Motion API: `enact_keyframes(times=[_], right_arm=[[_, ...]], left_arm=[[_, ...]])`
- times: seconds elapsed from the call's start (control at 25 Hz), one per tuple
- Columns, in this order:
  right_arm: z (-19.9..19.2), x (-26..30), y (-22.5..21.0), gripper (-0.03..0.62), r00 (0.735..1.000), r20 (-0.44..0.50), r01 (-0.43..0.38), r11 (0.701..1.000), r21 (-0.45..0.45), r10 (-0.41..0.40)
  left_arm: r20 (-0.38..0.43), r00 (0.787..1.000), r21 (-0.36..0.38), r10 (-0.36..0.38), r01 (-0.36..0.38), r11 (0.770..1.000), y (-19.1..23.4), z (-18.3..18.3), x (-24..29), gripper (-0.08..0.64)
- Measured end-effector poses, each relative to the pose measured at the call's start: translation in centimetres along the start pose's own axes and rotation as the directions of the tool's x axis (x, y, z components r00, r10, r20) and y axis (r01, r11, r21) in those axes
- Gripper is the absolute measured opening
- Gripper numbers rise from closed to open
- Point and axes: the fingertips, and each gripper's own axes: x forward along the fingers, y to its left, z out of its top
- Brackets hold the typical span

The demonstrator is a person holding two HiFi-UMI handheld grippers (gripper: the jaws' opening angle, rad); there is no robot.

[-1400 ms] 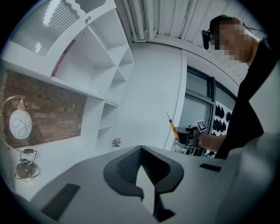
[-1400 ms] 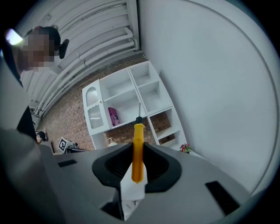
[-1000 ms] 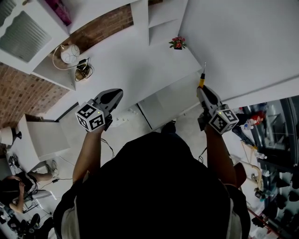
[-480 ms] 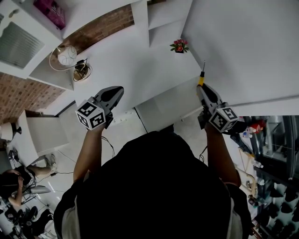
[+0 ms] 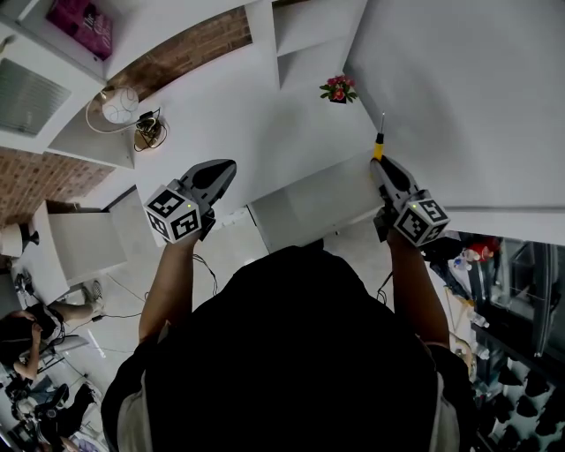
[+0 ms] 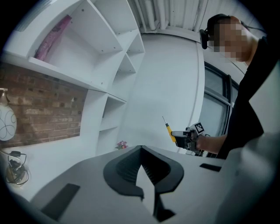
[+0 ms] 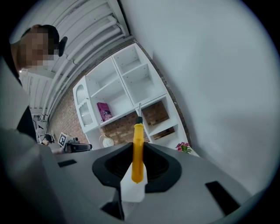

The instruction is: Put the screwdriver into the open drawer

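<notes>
The screwdriver point(image 5: 379, 148) has a yellow handle and a thin metal shaft that points away from me. My right gripper point(image 5: 380, 164) is shut on its handle, and the right gripper view shows the handle point(image 7: 138, 151) upright between the jaws. My left gripper point(image 5: 227, 167) hovers at the left over the white desktop point(image 5: 256, 115), shut with nothing in it; its tips point(image 6: 141, 148) meet. The left gripper view catches the right gripper point(image 6: 181, 134) and screwdriver point(image 6: 169, 130) off to the right. A white open box-like unit point(image 5: 84, 247), possibly the drawer, sits low at the left.
A small flower pot point(image 5: 337, 89) stands at the back of the desktop, a round white vase point(image 5: 110, 104) and cables point(image 5: 146, 132) at its left. White shelves with a pink book point(image 5: 79, 22) rise behind. A white cabinet front point(image 5: 309, 207) lies below me. A seated person point(image 5: 26, 331) is at the lower left.
The room has slid in the head view as I move: the cabinet front and left box have drifted left and up. Both grippers keep their places in view; the screwdriver stays gripped.
</notes>
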Motion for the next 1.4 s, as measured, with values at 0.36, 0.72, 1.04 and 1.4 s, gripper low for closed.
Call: enact_keyframes(times=[0.36,0.72,1.04,1.4], right_arm=[[-1.0,1.5,-3.1,0.083,0.997,-0.07,-0.017,1.0,-0.005,0.017],[-2.9,3.5,-4.7,0.083,0.986,-0.163,-0.032,0.998,-0.06,0.022],[-4.8,4.4,-5.1,0.083,0.972,-0.233,-0.047,0.991,-0.122,0.018],[-8.0,4.9,-5.3,0.083,0.948,-0.318,-0.073,0.979,-0.192,0.008]], left_arm=[[0.003,0.999,-0.007,0.04,-0.04,0.999,0.4,0.8,1.2,0.015],[0.002,0.999,-0.027,0.045,-0.045,0.999,1.6,0.9,2.2,0.015],[-0.007,1.0,-0.026,0.026,-0.026,0.999,1.8,0.6,3.4,0.015],[-0.024,1.0,-0.045,0.009,-0.01,0.999,2.0,-1.0,3.8,0.015]])
